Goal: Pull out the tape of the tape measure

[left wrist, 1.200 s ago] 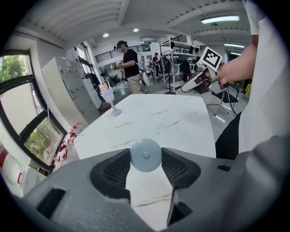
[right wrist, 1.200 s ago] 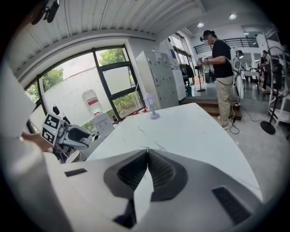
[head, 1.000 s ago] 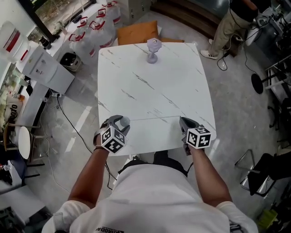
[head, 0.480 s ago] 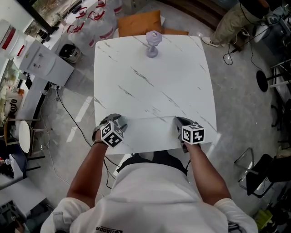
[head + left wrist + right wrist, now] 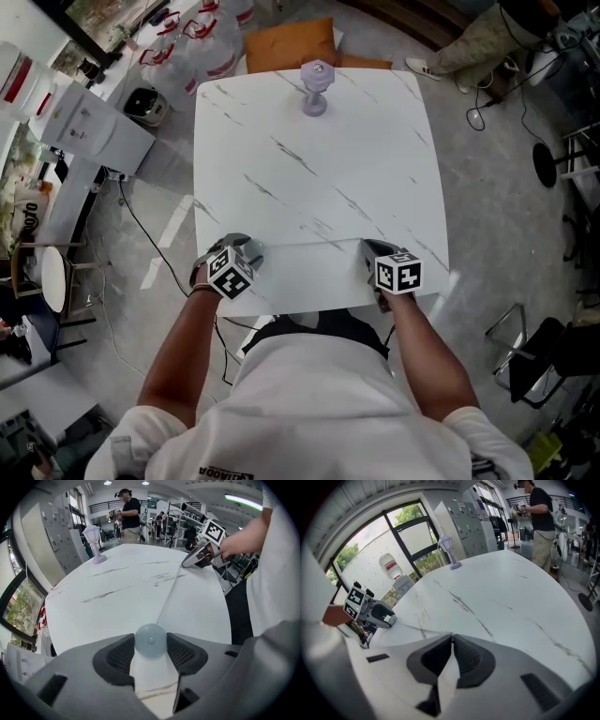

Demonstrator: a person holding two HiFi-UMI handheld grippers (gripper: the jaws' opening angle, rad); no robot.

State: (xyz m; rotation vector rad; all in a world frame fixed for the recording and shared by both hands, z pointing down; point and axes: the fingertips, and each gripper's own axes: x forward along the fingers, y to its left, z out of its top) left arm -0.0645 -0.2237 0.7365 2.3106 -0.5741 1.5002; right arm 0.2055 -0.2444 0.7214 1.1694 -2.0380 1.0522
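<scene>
The right gripper (image 5: 452, 638) has its jaws nearly together on the white end of the tape (image 5: 423, 630), and they have just been opening a little. The left gripper (image 5: 246, 253) clamps the round tape measure (image 5: 151, 640) in its jaws. The tape lies stretched between them. Both grippers have sunk to the counter (image 5: 309, 150), so the pull seems finished.
</scene>
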